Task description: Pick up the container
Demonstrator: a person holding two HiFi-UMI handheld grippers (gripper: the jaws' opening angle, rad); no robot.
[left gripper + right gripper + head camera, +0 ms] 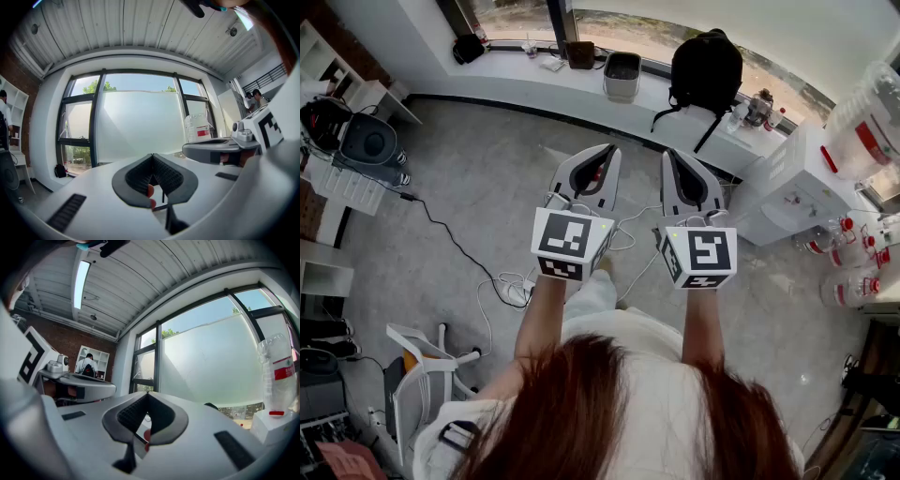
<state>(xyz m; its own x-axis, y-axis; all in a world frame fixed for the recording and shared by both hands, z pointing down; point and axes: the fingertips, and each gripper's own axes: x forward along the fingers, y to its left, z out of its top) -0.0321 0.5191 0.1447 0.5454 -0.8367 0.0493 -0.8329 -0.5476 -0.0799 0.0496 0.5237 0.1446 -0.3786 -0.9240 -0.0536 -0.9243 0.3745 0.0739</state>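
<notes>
A tall clear plastic container (868,114) with a red label stands on a white unit at the right edge of the head view. It also shows in the left gripper view (198,128) and the right gripper view (276,376). My left gripper (602,150) and right gripper (669,156) are held side by side in the air in front of the person, well short of the container. Both point toward the window. Each has its jaws together with nothing between them, as the left gripper (153,155) and right gripper (147,394) show in their own views.
A black backpack (705,66) and a grey bin (622,76) sit on the window sill ahead. A white cabinet (783,192) and several small red-capped bottles (848,234) are at the right. Cables (508,286) trail across the floor, with a white chair (424,370) at the lower left.
</notes>
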